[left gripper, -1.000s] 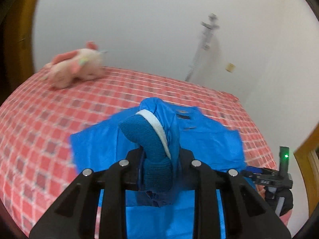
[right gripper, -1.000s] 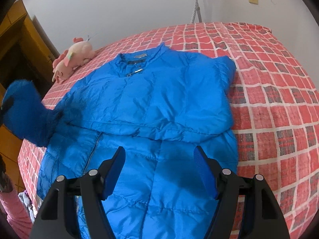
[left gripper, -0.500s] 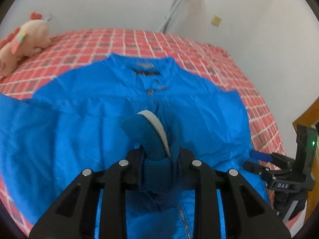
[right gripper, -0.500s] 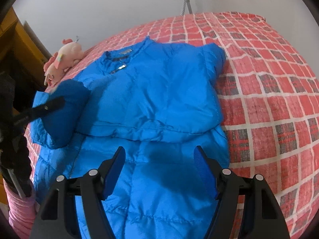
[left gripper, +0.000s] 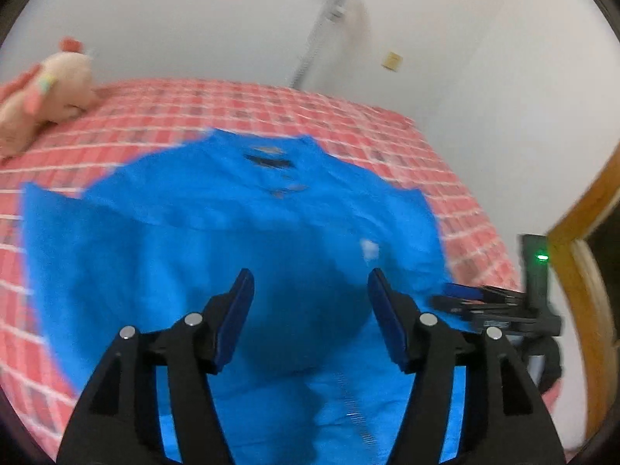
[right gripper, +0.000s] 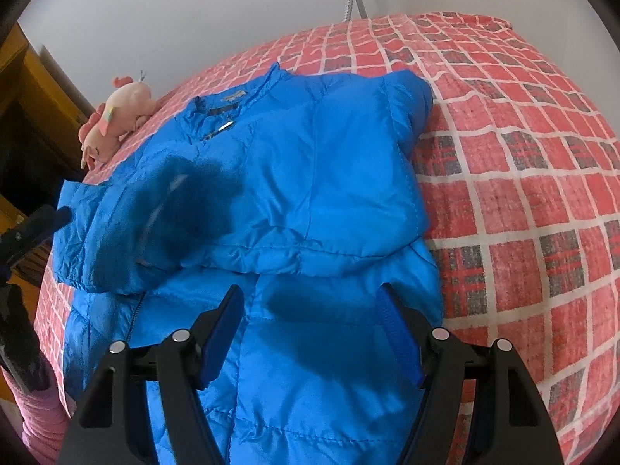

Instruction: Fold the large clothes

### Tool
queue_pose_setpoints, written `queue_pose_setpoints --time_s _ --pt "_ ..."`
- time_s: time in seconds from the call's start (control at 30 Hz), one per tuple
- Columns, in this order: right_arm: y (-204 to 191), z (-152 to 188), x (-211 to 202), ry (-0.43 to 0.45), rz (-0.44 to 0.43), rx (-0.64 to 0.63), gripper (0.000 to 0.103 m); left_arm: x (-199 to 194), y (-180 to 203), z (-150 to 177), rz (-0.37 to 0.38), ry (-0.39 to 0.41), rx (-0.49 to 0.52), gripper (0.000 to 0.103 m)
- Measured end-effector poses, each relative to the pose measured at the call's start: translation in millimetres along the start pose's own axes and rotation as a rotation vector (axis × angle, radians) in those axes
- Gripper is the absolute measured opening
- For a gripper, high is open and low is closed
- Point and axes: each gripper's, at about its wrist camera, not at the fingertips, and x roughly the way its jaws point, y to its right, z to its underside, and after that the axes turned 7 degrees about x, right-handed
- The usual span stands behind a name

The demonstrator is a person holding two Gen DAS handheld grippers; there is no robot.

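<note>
The blue jacket [right gripper: 294,201] lies on the bed [right gripper: 523,162], collar toward the wall, both sleeves folded across its chest. The left claw [left gripper: 310,302] hovers over it with its jaws opening and nothing between them. The right claw [right gripper: 310,317] stands open above the jacket's lower half, holding nothing. A pink plush toy [right gripper: 116,116] rests near the collar.

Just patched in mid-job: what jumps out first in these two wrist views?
A bright blue puffer jacket lies spread on the red checked bedspread, both sleeves folded across its chest. A pink plush toy lies at the bed's far left by the wall. Both tools, left and right, hold nothing; the left's jaws are opening.
</note>
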Motion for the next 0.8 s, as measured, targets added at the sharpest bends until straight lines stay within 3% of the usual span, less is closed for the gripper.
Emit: queue_pose_setpoints --time_s 0.1,0.23,0.33,0.5,0.8 --pt "0.5 -0.3 -3.3 0.01 0.005 0.006 0.071 12.8 -30.8 9.0 -0.123 -0.059 -0.029 0.061" --pt "-7.3 0.7 -10.8 0.038 0.016 -0.013 0.071 52.7 -60.2 26.4 -0.12 -0.159 -0.071 0.061" --pt "-22.2 -1.2 -16.9 0.018 -0.066 -0.036 0.073 56.8 -68.6 32.6 -0.084 -0.116 -0.08 0.061" --pt "-60.9 -12.9 -14.9 -0.014 -0.11 -0.095 0.09 22.5 -73.5 26.1 -0.041 -0.025 -0.105 0.061" --pt "-102.5 -35.8 49.3 -0.188 -0.133 -0.062 0.091 -17.4 -99.2 24.9 -0.079 0.061 -0.162 0.061"
